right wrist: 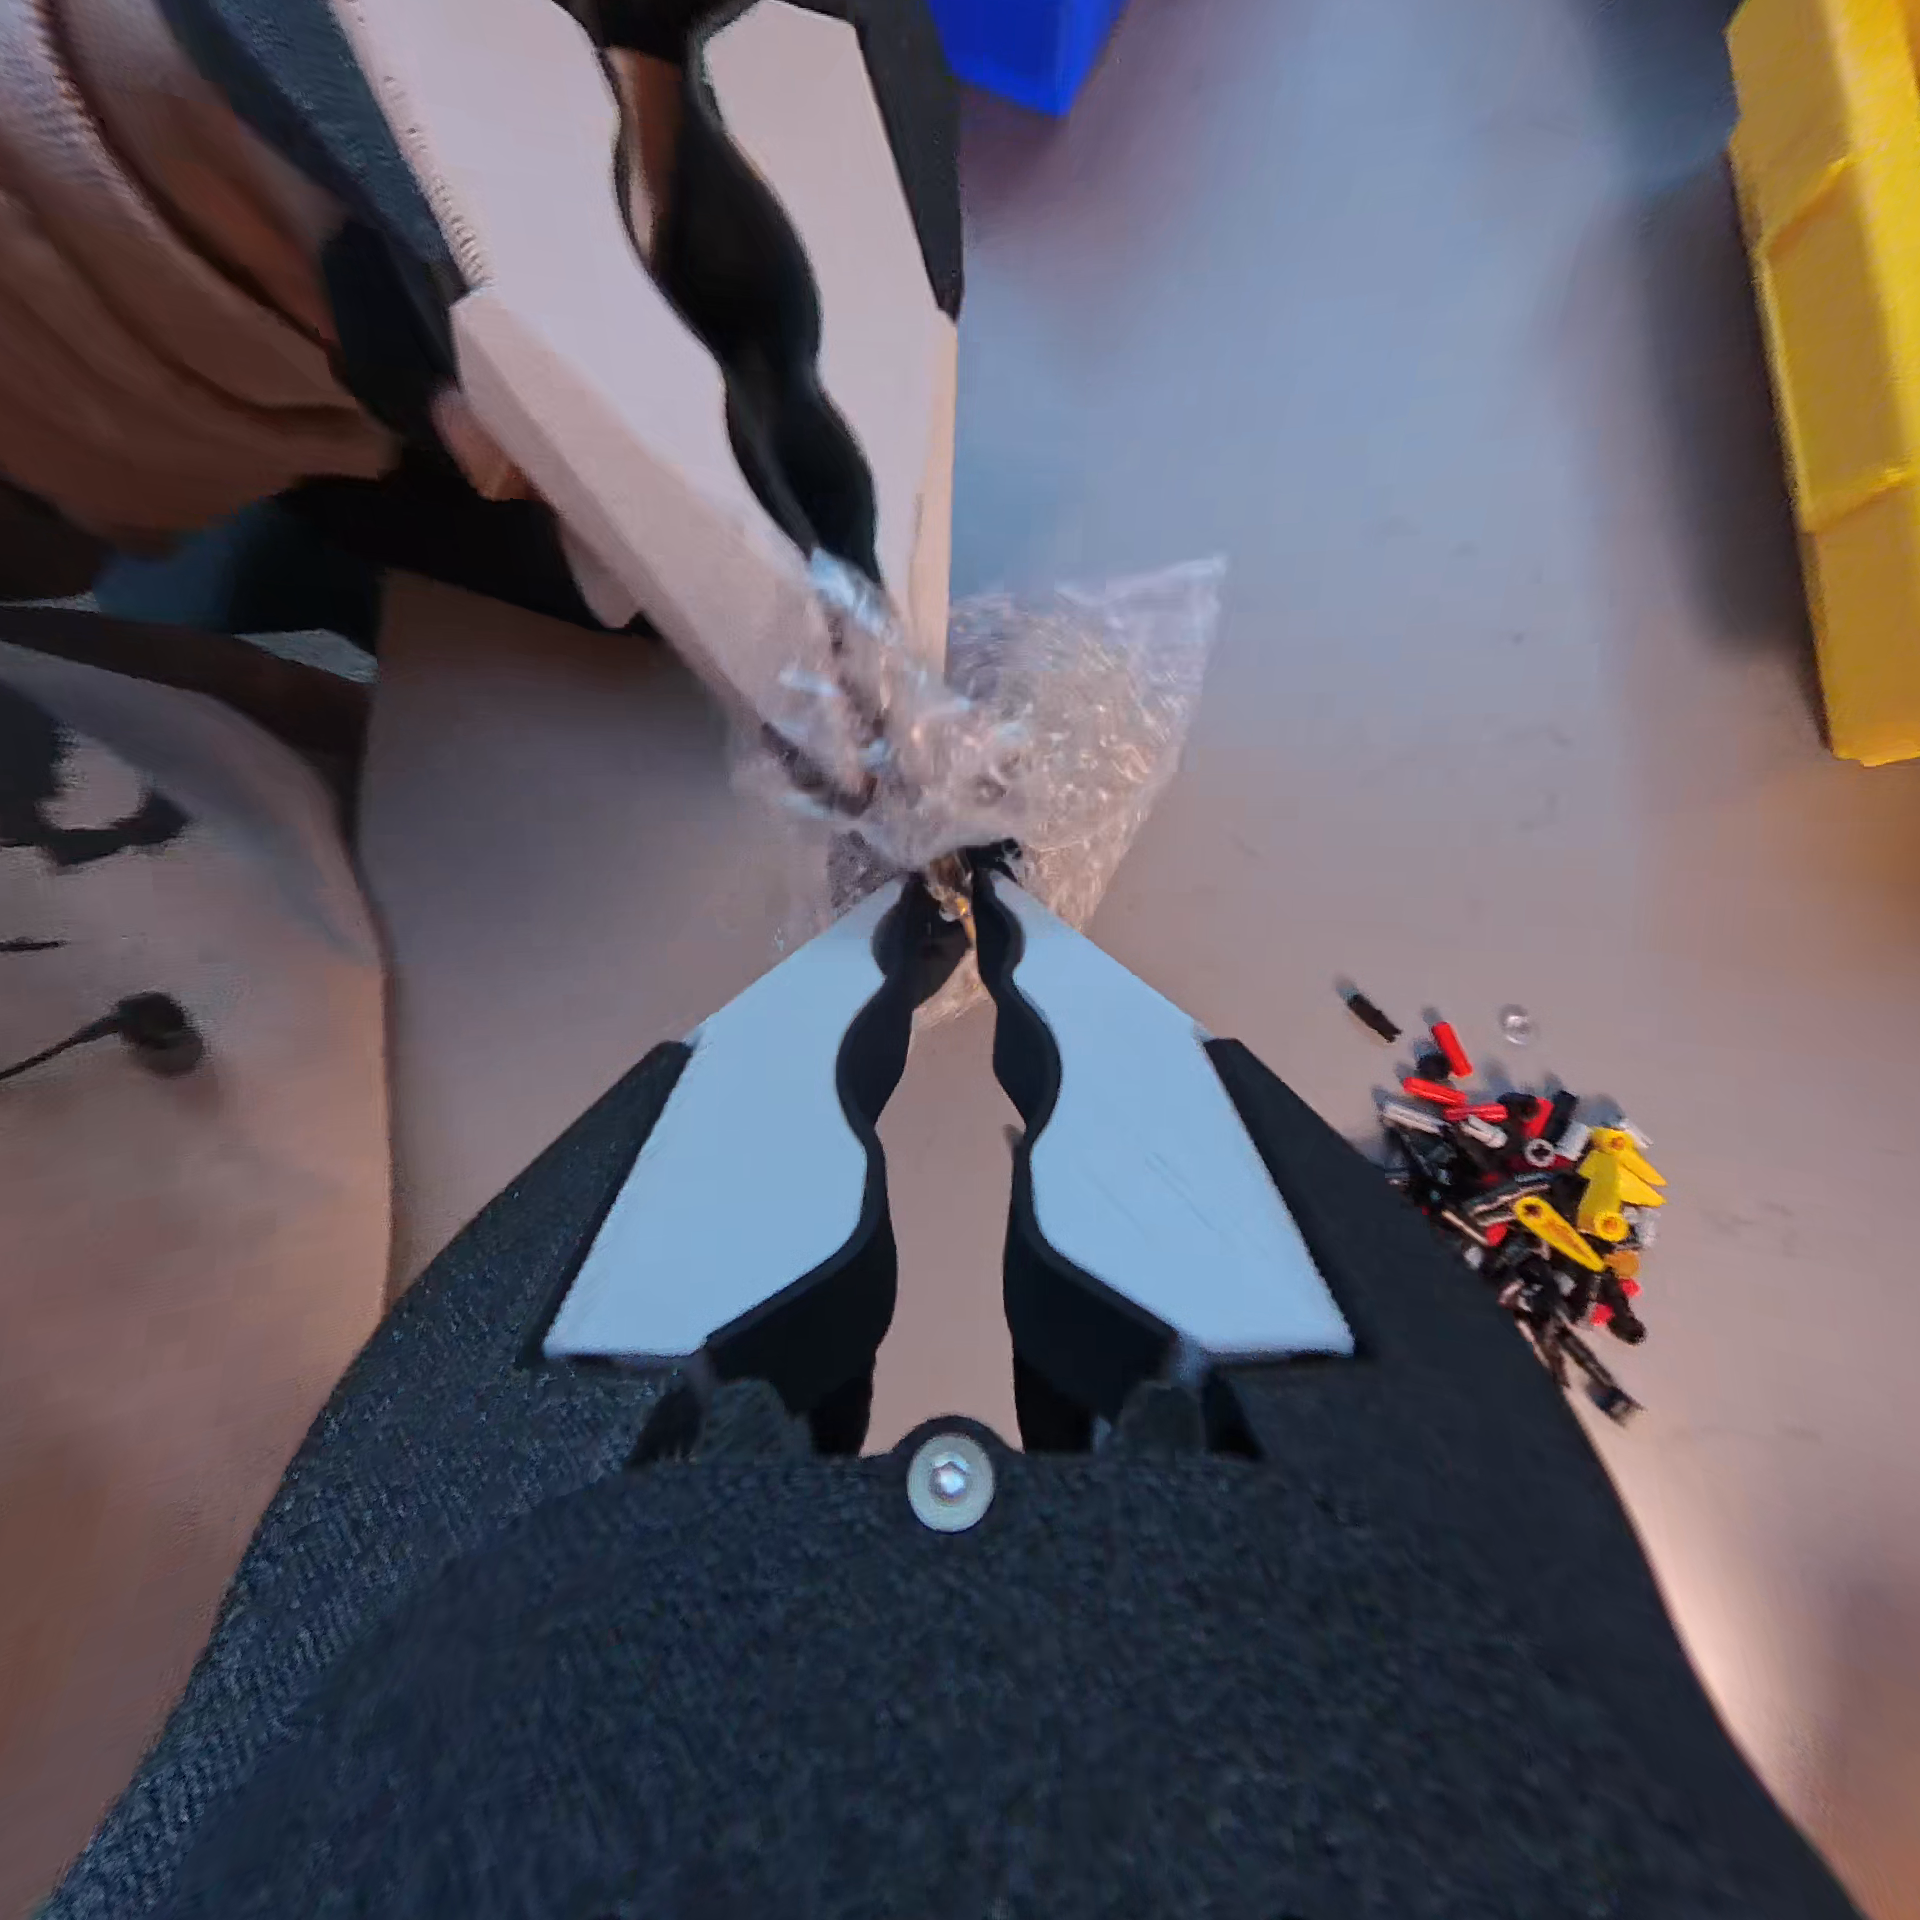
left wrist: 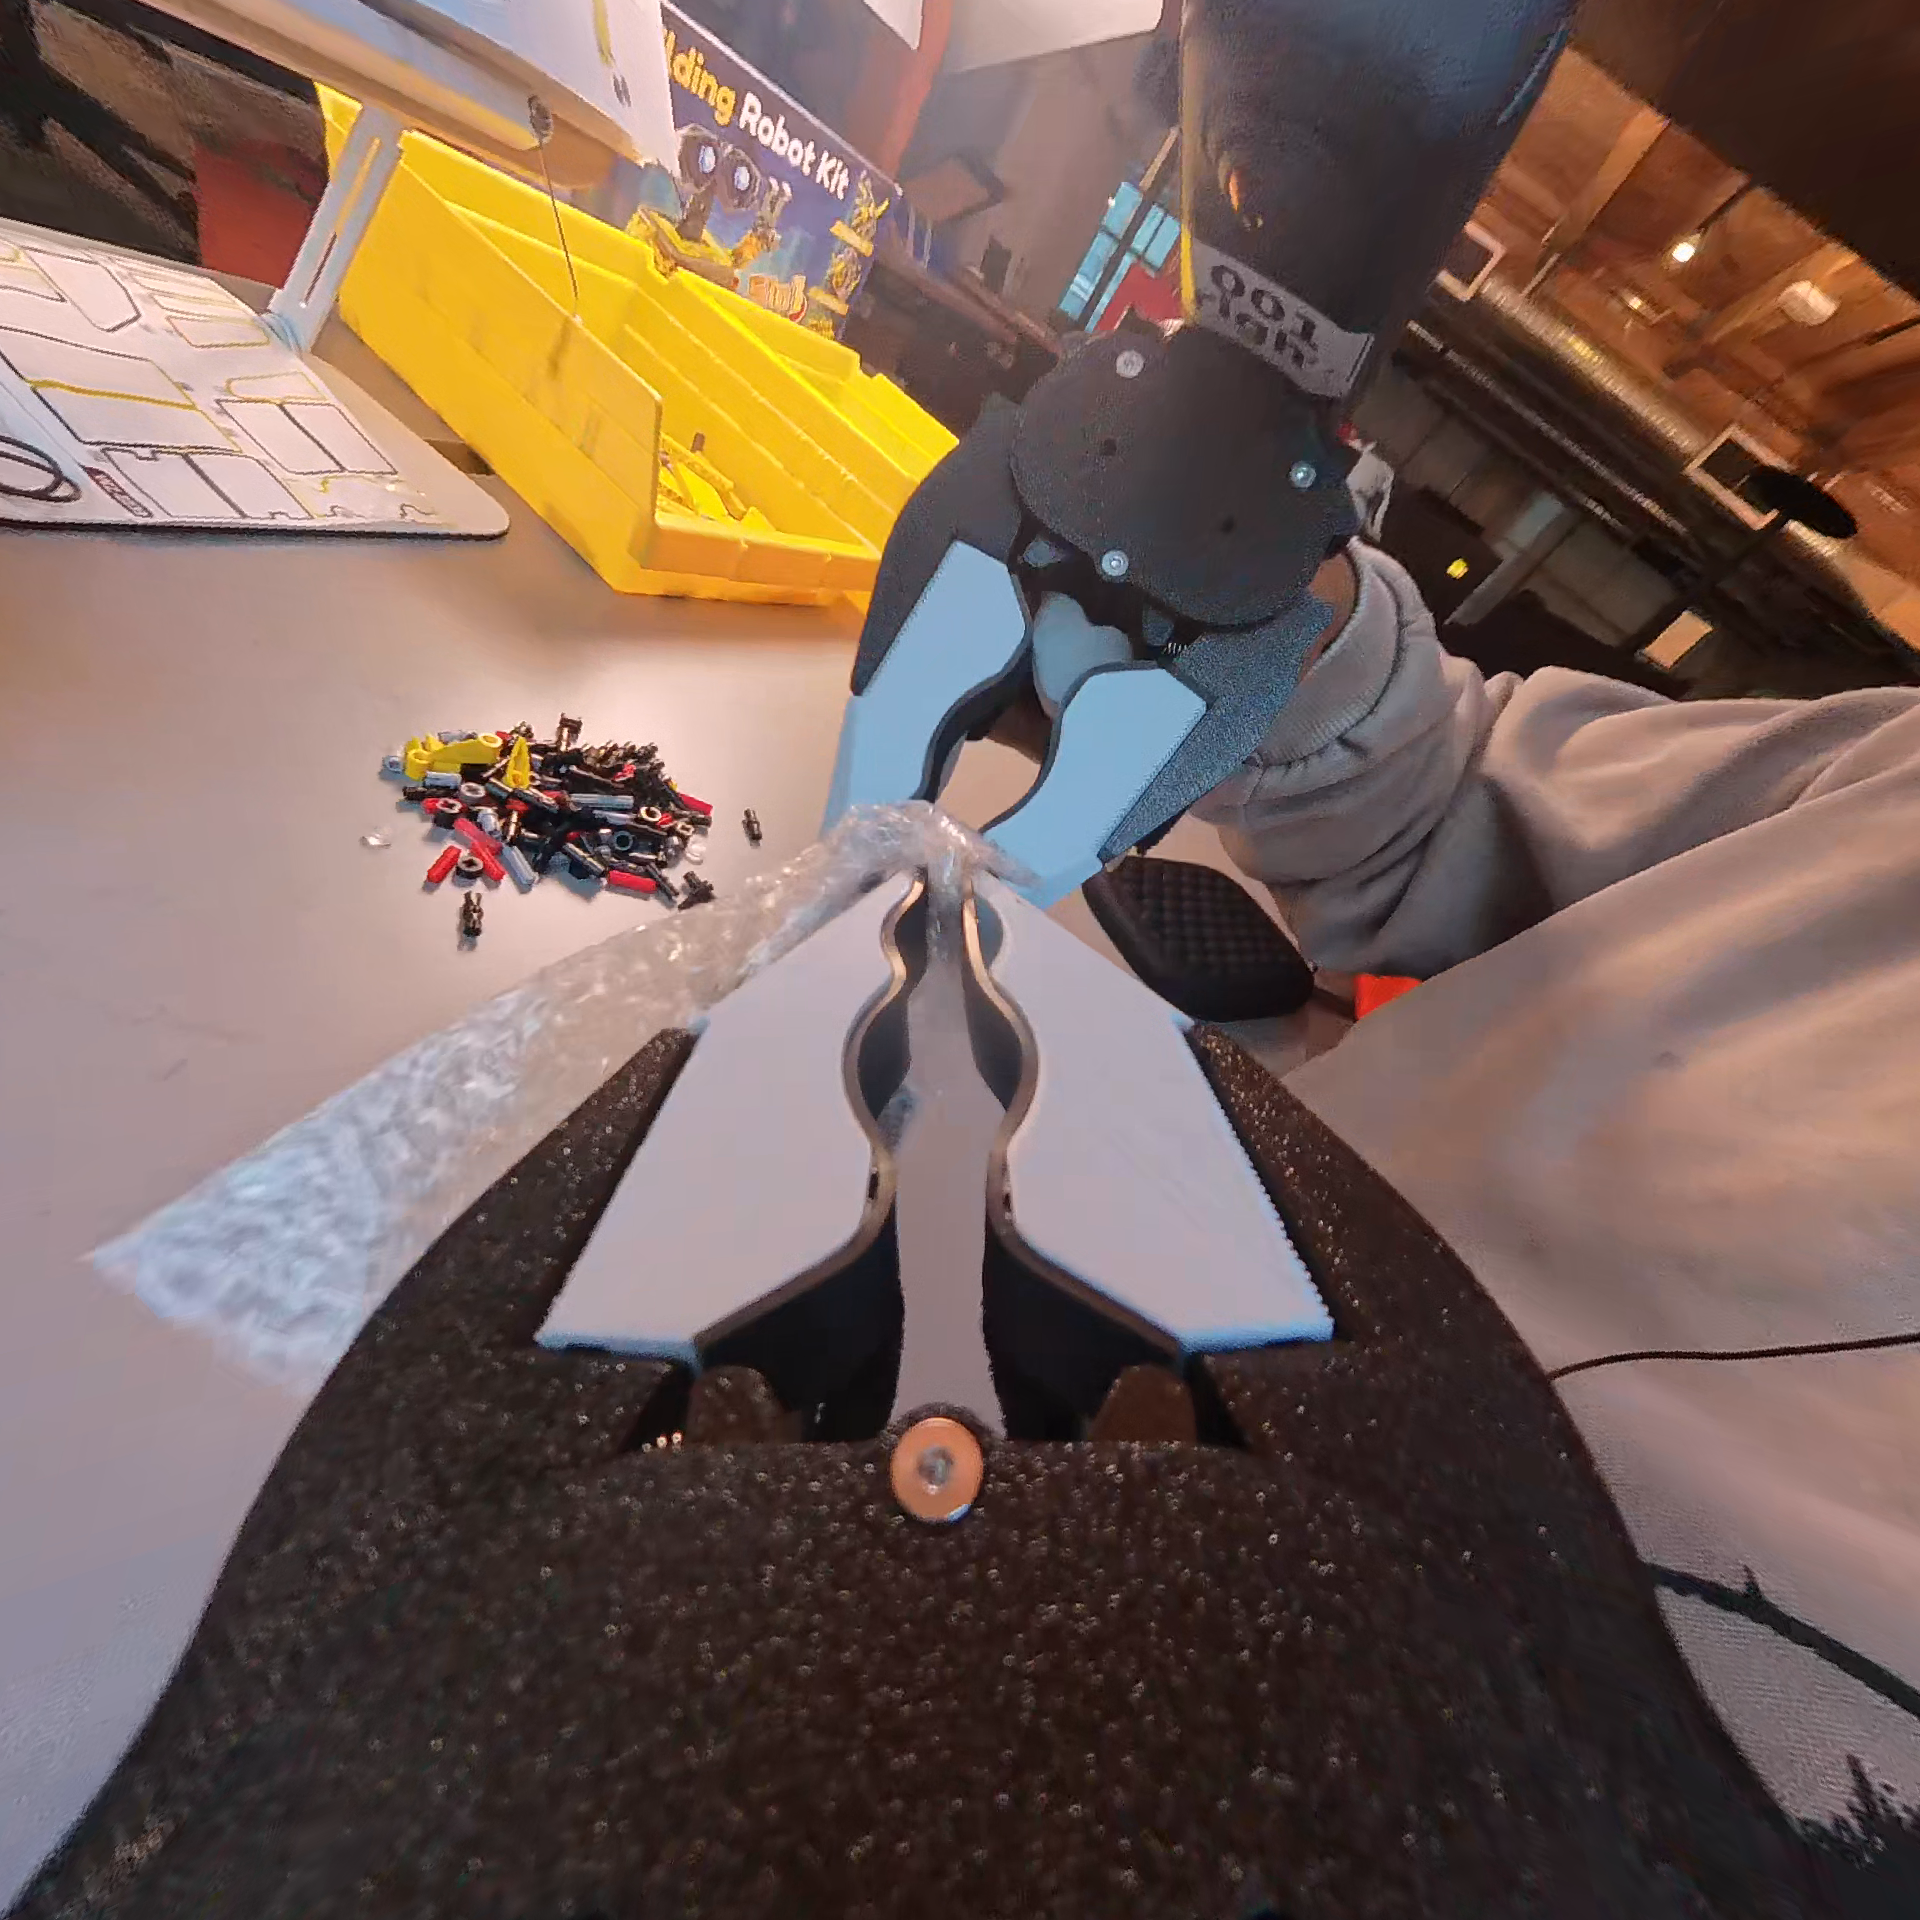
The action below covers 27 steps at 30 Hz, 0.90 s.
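Note:
A clear crinkled plastic bag (left wrist: pixel 468 1060) is held between both grippers above the grey table (left wrist: pixel 260 727). My left gripper (left wrist: pixel 940 894) is shut on one bunched end of the bag; the rest trails down to the left. My right gripper (left wrist: pixel 942 852) comes in from the upper right and pinches the same bunched part. In the right wrist view my right gripper (right wrist: pixel 943 883) is shut on the bag (right wrist: pixel 1081 707), and the left gripper (right wrist: pixel 862 748) comes in from the upper left, tips buried in the plastic. The two sets of tips almost touch.
A pile of small black, red, grey and yellow building pieces (left wrist: pixel 551 821) lies on the table, also in the right wrist view (right wrist: pixel 1527 1195). Yellow bins (left wrist: pixel 623 416) (right wrist: pixel 1839 364), a printed box (left wrist: pixel 779 208), a white outlined mat (left wrist: pixel 156 416), a blue bin (right wrist: pixel 1018 42). A person's sleeve (left wrist: pixel 1455 831) is close by. Across from one pair of fingers to the other is roughly 5 cm.

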### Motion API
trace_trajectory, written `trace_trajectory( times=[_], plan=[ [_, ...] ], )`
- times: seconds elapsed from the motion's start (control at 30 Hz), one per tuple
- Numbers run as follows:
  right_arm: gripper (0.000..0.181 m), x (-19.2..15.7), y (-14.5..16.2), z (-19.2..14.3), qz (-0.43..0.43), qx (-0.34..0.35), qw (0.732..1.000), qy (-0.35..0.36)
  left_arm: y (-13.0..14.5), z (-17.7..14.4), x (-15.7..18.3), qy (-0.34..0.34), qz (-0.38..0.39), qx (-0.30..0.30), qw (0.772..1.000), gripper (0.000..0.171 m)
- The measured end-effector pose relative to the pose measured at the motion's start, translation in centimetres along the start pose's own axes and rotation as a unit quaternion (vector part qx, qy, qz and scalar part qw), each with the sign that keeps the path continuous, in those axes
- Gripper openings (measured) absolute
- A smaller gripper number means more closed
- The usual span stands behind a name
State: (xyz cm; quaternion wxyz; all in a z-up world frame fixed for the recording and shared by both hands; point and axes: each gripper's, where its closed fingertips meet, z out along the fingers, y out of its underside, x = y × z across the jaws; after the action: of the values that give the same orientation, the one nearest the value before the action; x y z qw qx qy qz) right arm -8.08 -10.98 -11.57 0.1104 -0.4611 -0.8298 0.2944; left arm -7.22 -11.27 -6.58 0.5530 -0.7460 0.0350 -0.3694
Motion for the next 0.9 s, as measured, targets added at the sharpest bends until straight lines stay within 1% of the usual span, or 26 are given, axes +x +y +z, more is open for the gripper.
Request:
trace_trajectory(
  times=[0.07, 0.13, 0.23, 0.37, 0.43, 0.53, 0.6, 0.63, 0.67, 0.7, 0.73, 0.77, 0.8, 0.83, 0.87, 0.9],
  plan=[
    [0.008, 0.1, -0.2, 0.3, -0.015, -0.011, 1.0, 0.018, 0.1, -0.2, -0.2, -0.01, 0.001, -0.007, 1.0, 0.002],
    [0.007, 0.1, -0.4, -0.1, -0.013, -0.007, 1.0, 0.014, -0.3, -0.9, -0.6, -0.021, 0.0, 0.001, 1.0, 0.002],
    [0.007, 1.0, -0.1, -0.7, 0.012, 0.004, 1.0, 0.019, -0.6, -1.4, -0.1, -0.003, -0.007, 0.009, 1.0, 0.002],
    [0.006, -0.2, -1.7, -1.2, 0.069, 0.081, 0.994, -0.029, -0.7, -0.8, 0.5, 0.017, -0.014, 0.016, 1.0, 0.002],
    [0.006, -0.6, -1.2, -0.8, 0.092, 0.089, 0.99, -0.051, -0.3, -0.3, 0.8, 0.026, -0.013, 0.006, 1.0, 0.002],
    [0.006, -0.7, -0.7, -0.6, 0.15, 0.114, 0.978, -0.084, 0.8, 0.9, 1.1, 0.012, 0.012, -0.024, 1.0, 0.002],
    [0.006, -0.7, -0.6, -0.5, 0.212, 0.148, 0.959, -0.114, 1.6, 1.6, 1.2, 0.001, 0.032, -0.047, 0.998, 0.002],
    [0.007, -0.5, -0.5, -0.5, 0.258, 0.173, 0.942, -0.131, 2.0, 1.9, 1.3, -0.005, 0.045, -0.061, 0.997, 0.002],
    [0.007, -0.4, -0.3, -0.3, 0.311, 0.197, 0.917, -0.153, 2.3, 2.1, 1.3, -0.009, 0.057, -0.072, 0.996, 0.002],
    [0.007, -0.2, -0.3, -0.3, 0.363, 0.228, 0.887, -0.172, 2.5, 2.3, 1.5, -0.006, 0.06, -0.077, 0.995, 0.002],
    [0.007, -0.2, -0.1, -0.1, 0.398, 0.25, 0.863, -0.184, 2.5, 2.5, 1.7, 0.001, 0.057, -0.077, 0.995, 0.002],
    [0.007, -0.2, 0.1, 0.1, 0.415, 0.266, 0.851, -0.179, 2.6, 2.6, 2.1, 0.017, 0.045, -0.076, 0.996, 0.002],
    [0.007, -0.2, 0.0, 0.0, 0.421, 0.283, 0.845, -0.171, 2.4, 2.7, 2.3, 0.034, 0.025, -0.069, 0.997, 0.002],
    [0.008, -0.1, -0.1, -0.2, 0.415, 0.293, 0.847, -0.156, 1.8, 2.6, 2.3, 0.047, 0.002, -0.053, 0.997, 0.002],
    [0.013, 0.1, -0.3, -0.6, 0.4, 0.301, 0.855, -0.135, 0.9, 2.3, 2.2, 0.058, -0.023, -0.032, 0.998, 0.002],
    [0.022, 0.2, -0.6, -1.2, 0.381, 0.305, 0.864, -0.123, 0.0, 1.9, 2.0, 0.066, -0.046, -0.011, 0.997, 0.002]
  ],
)
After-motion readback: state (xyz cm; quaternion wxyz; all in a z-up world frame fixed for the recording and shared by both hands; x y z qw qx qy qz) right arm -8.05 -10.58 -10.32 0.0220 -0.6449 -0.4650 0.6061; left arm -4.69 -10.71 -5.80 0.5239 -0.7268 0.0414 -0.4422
